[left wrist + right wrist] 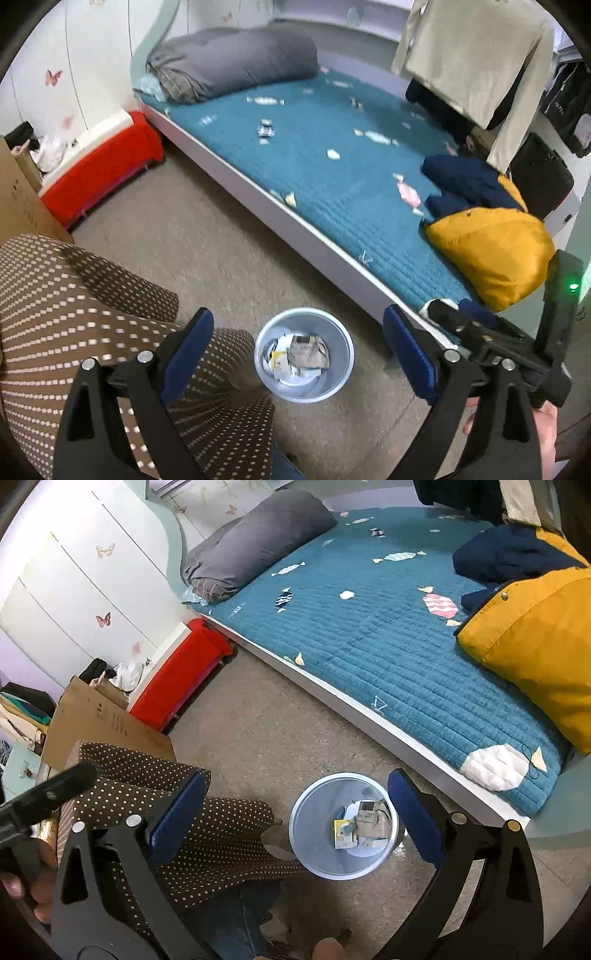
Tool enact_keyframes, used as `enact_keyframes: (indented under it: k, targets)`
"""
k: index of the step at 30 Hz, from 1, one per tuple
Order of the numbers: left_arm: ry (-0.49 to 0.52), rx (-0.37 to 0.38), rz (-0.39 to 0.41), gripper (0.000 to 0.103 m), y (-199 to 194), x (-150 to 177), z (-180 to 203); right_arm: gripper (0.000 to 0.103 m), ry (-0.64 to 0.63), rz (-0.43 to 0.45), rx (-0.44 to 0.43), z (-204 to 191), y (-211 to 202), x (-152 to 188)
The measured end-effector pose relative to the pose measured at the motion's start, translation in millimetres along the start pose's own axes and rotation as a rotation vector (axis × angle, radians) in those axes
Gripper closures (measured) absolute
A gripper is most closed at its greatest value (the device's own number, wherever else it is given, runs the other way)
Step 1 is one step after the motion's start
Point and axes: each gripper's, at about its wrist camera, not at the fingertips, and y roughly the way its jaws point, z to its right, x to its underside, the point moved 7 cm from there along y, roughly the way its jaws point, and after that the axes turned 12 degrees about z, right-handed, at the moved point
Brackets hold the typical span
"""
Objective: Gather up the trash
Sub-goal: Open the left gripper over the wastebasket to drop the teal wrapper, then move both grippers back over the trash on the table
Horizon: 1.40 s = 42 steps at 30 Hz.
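A round grey trash bin (303,354) stands on the floor beside the bed, with paper and cardboard scraps (301,356) inside. It also shows in the right wrist view (343,827), with the scraps (364,829) in it. My left gripper (301,349) is open and empty, held above the bin. My right gripper (299,814) is open and empty, above the bin's left side. The right gripper's body shows at the right of the left wrist view (498,343).
A bed with a teal candy-print quilt (332,166) runs along the right, with a grey pillow (236,61) and a yellow and navy jacket (491,229) on it. A red bench (99,170), a cardboard box (103,720) and a brown dotted cloth (74,314) are at left.
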Motion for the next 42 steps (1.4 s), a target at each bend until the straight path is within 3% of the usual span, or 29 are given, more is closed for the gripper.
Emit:
enact_keyframes:
  k: [14,21,26,34,42]
  targets:
    - [0.002,-0.026,0.192,0.011,-86.7,-18.6,-14.4,0.006,-0.097,0.058,-0.083,-67.6,-34.2,-16.7]
    - [-0.023,-0.053,0.256,0.011,-127.4,-13.5,-42.4,0.006,-0.171,0.095,-0.145,-122.1,-56.3,-21.4]
    - [-0.028,-0.114,0.313,0.011,-159.1,-4.9,-71.0,0.006,-0.243,0.105,-0.198,-166.3,-70.5,-18.0]
    - [-0.065,-0.213,0.379,0.011,-217.3,27.6,-134.1,0.006,-0.383,0.068,-0.292,-243.1,-79.7,10.5]
    - [-0.139,-0.297,0.383,0.011,-259.4,75.1,-205.1,0.006,-0.495,-0.009,-0.375,-315.5,-74.7,61.9]
